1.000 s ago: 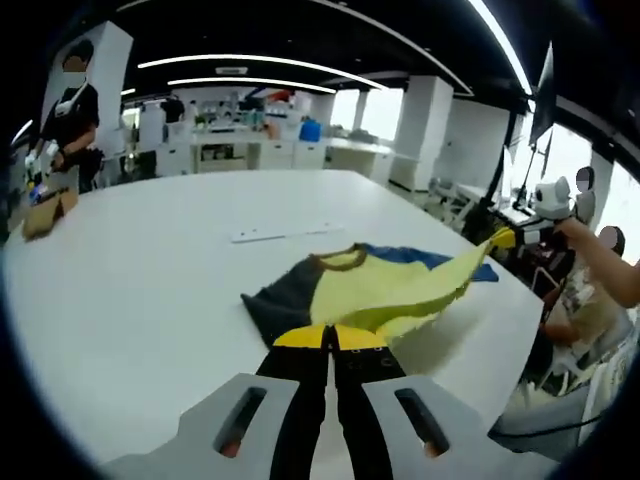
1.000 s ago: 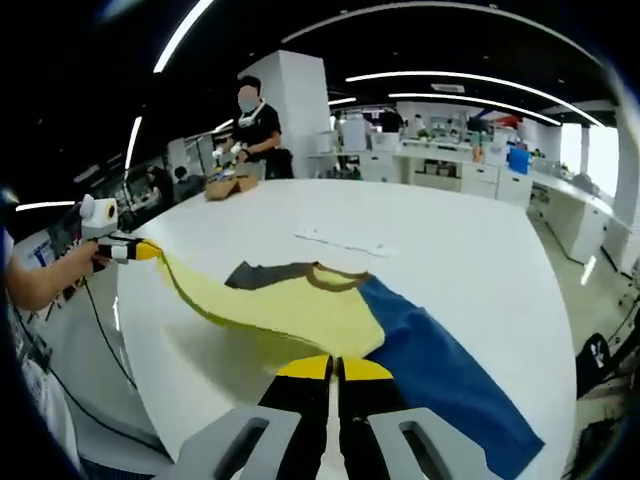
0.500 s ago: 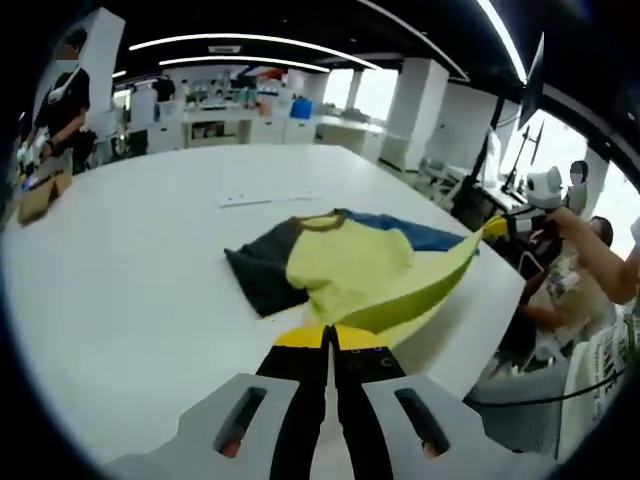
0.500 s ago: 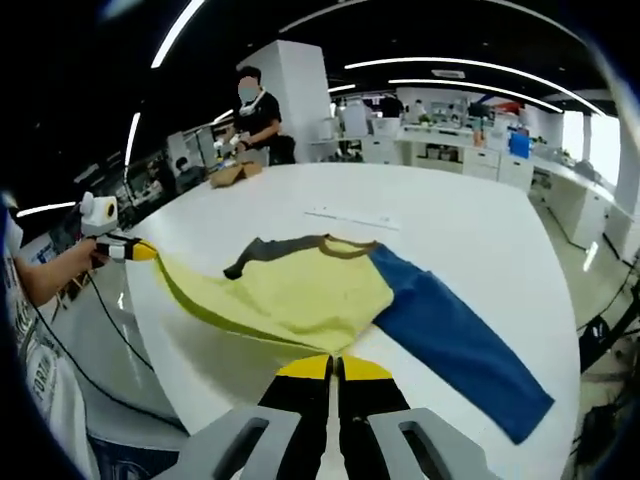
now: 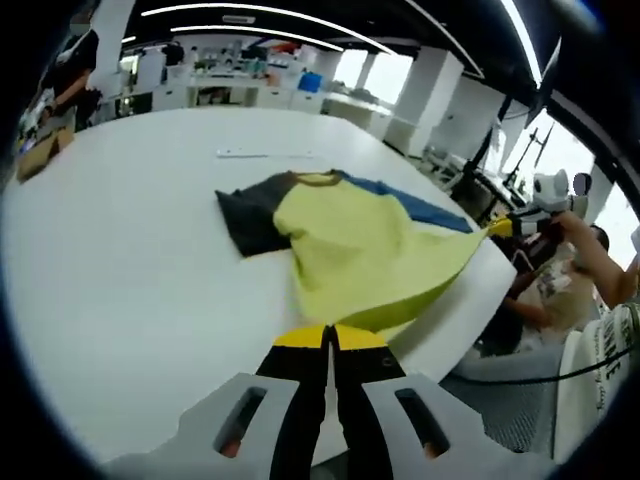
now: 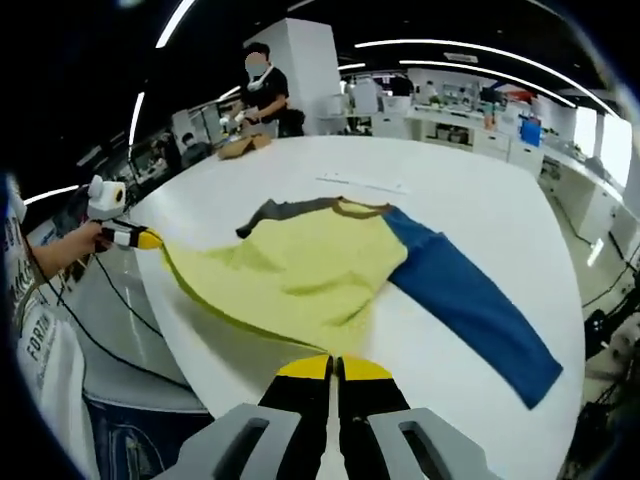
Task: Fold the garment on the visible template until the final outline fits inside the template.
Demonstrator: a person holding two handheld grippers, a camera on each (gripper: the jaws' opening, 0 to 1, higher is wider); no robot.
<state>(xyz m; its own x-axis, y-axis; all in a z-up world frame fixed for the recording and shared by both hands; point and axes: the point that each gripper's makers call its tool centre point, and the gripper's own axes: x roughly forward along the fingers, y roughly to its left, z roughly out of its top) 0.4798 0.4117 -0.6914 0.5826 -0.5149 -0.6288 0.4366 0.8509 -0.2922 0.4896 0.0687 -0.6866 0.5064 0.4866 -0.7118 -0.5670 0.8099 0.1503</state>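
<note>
A long-sleeved shirt lies on the white table (image 5: 130, 250), its yellow body (image 5: 360, 245) spread towards the table edge. It has a dark grey sleeve (image 5: 245, 215), a blue sleeve (image 6: 470, 305) and a brown collar (image 6: 355, 208). My left gripper (image 5: 328, 335) is shut on one corner of the yellow hem. My right gripper (image 6: 333, 365) is shut on the other corner. Each gripper also shows in the other's view, the right gripper (image 5: 497, 227) and the left gripper (image 6: 150, 240), both holding the hem stretched between them just off the table edge.
A thin white strip (image 5: 255, 153) lies on the table beyond the collar. A person in black (image 6: 262, 85) stands at the far end beside a cardboard box (image 6: 245, 145). Desks and chairs surround the table. The table edge runs just under the hem.
The shirt has been drawn towards the near table edge and laid flatter. The yellow body and blue sleeve are now spread out, and the hem sags less between the grippers.
</note>
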